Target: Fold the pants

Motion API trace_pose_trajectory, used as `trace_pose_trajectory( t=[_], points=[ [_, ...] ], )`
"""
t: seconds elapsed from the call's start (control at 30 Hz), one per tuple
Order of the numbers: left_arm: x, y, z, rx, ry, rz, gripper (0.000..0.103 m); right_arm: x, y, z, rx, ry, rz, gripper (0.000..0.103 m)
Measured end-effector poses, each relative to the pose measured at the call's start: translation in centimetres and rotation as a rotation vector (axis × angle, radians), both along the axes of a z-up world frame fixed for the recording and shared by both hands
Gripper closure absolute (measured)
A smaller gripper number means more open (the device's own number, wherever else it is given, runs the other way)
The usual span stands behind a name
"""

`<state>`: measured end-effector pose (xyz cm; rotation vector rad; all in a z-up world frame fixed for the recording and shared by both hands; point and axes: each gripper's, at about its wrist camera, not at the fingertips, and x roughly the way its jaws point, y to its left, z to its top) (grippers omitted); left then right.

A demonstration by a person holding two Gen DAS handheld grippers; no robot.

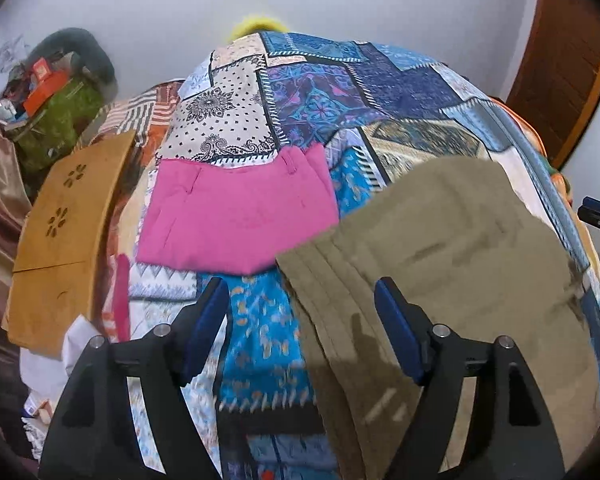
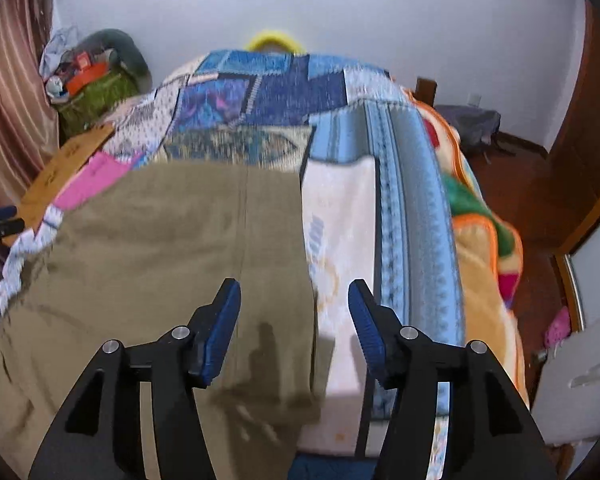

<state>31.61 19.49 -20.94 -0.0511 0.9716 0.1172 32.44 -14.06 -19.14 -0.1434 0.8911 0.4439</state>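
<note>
Khaki pants (image 1: pixel 432 264) are lying spread flat on the patchwork bedspread (image 1: pixel 332 96), just beside folded pink pants (image 1: pixel 236 220) that are overlapping their corner. Both grippers are hovering above the near end of the bed with jaws wide apart, holding nothing. The left gripper (image 1: pixel 300 312) is straddling the khaki pants' left edge, while the right gripper (image 2: pixel 294 312) is straddling their right edge. A wooden board (image 1: pixel 60 236) is sitting left of the bed.
</note>
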Motion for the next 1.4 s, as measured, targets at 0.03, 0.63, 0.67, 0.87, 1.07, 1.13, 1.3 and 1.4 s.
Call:
trace_pose_trajectory(
  t=[0.03, 0.63, 0.67, 0.87, 1.07, 1.13, 1.3, 1.4],
  points=[
    [0.9, 0.5, -0.4, -0.009, 0.010, 0.007, 0.025, 0.7, 0.5, 0.1, 0.004, -0.004, 0.001, 0.051],
    [7.5, 2.3, -8.4, -0.203, 0.143, -0.016, 0.027, 13.4, 6.1, -7.1, 0.047, 0.104, 0.016, 0.065],
    [7.5, 2.3, -8.6, -0.217, 0.143, -0.018, 0.029, 13.5, 6.3, -7.4, 0.050, 0.098, 0.019, 0.066],
    [7.3, 1.8, -8.3, -0.204, 0.120, -0.009, 0.043, 13.1, 7.4, -7.3, -0.021, 0.027, 0.037, 0.092],
    [6.6, -0.1, -5.6, 0.029, 0.033, 0.029, 0.051, 12.2, 7.5, -5.5, -0.077, -0.057, 0.019, 0.101],
    [6.5, -0.2, -3.9, 0.075, -0.007, 0.040, 0.052, 12.0, 7.4, -4.2, -0.079, -0.095, 0.011, 0.101],
    [5.7, 0.0, 2.3, 0.084, -0.127, 0.043, 0.052, 10.7, 6.5, 1.6, -0.043, -0.206, -0.007, 0.102],
    [4.7, -0.5, 5.1, 0.081, -0.180, 0.023, 0.052, 9.4, 5.7, 5.3, 0.004, -0.258, -0.018, 0.102]
  ],
)
